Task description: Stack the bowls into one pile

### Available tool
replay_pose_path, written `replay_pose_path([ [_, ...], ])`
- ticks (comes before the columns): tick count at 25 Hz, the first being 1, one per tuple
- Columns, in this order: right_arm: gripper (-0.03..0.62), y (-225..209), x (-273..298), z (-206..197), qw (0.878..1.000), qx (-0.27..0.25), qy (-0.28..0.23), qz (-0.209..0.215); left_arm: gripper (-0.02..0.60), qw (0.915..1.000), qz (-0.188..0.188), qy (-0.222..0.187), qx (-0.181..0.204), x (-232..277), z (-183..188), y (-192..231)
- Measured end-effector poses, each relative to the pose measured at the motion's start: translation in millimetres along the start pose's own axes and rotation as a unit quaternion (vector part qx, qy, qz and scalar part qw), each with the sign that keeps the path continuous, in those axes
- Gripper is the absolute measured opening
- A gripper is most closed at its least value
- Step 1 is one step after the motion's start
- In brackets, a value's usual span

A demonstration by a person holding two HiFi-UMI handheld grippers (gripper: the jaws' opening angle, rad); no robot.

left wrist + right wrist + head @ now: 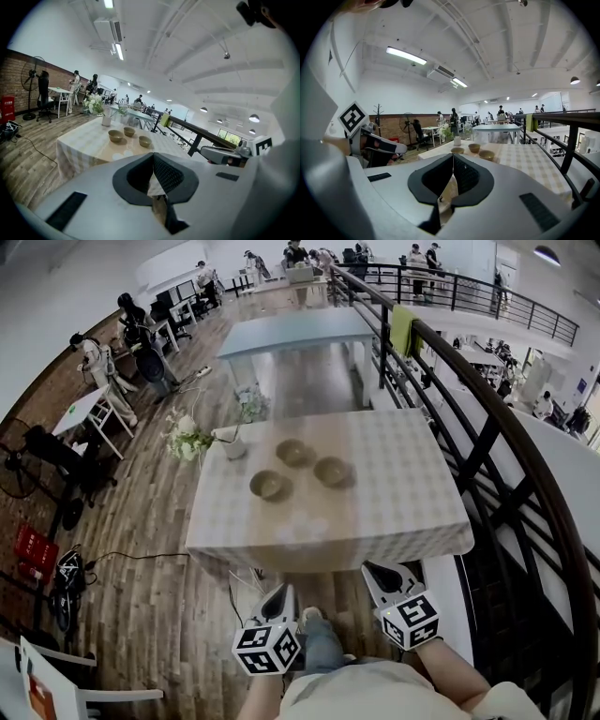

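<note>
While both grippers hung short of the table's near edge at the bottom of the head view, the left gripper [278, 604] had its jaws pressed together on nothing, and the right gripper [387, 579] was likewise closed and empty. Beyond them, at the frame's centre, three bowls sat apart on the checked table [403, 507]: the near-left bowl [270, 486], the far bowl [294, 453] and the right bowl [332, 472]. None was stacked. Arriving with jaws unopened would likely shove a bowl across the cloth instead of gripping it. A thin pinch on a rim might slip and drop the bowl crooked. A wide left reach risked tipping the vase [233, 446] just left of the far bowl
</note>
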State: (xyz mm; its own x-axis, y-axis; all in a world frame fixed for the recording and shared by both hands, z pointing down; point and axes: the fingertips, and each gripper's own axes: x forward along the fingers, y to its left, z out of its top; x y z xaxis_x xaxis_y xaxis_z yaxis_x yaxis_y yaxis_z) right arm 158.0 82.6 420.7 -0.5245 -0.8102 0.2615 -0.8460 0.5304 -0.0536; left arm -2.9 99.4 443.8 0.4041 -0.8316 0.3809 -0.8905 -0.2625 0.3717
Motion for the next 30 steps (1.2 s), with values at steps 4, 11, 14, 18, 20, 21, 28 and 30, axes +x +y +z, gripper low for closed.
replay_pose_path([
  [4,0.002,-21,23,6,1.000,0.001,-0.001,-0.004,0.003,1.0000,-0.004,0.001,0.002,29,14,6],
  [11,0.002,-36,89,15,1.000,0.004,-0.004,-0.014,0.003,0.9998,-0.017,0.002,0.010,80,46,47],
  [14,0.002,-46,119,27,1.000,0.003,-0.005,-0.016,0.003,0.9997,-0.022,0.002,0.011,101,66,60],
  [18,0.001,-54,153,41,1.000,0.006,-0.008,-0.020,0.003,0.9995,-0.028,0.005,0.011,125,88,77],
  [20,0.002,-59,171,48,1.000,0.003,-0.008,-0.021,0.003,0.9994,-0.032,0.008,0.012,138,96,85],
  [21,0.001,-61,179,50,1.000,0.002,-0.008,-0.021,0.003,0.9993,-0.033,0.010,0.014,145,99,90],
  [28,0.002,-87,224,54,0.999,0.010,-0.004,-0.050,0.003,0.9990,-0.039,0.020,0.012,190,116,123],
  [30,0.002,-94,233,51,0.998,0.015,-0.001,-0.061,0.003,0.9986,-0.044,0.026,0.014,201,117,130],
])
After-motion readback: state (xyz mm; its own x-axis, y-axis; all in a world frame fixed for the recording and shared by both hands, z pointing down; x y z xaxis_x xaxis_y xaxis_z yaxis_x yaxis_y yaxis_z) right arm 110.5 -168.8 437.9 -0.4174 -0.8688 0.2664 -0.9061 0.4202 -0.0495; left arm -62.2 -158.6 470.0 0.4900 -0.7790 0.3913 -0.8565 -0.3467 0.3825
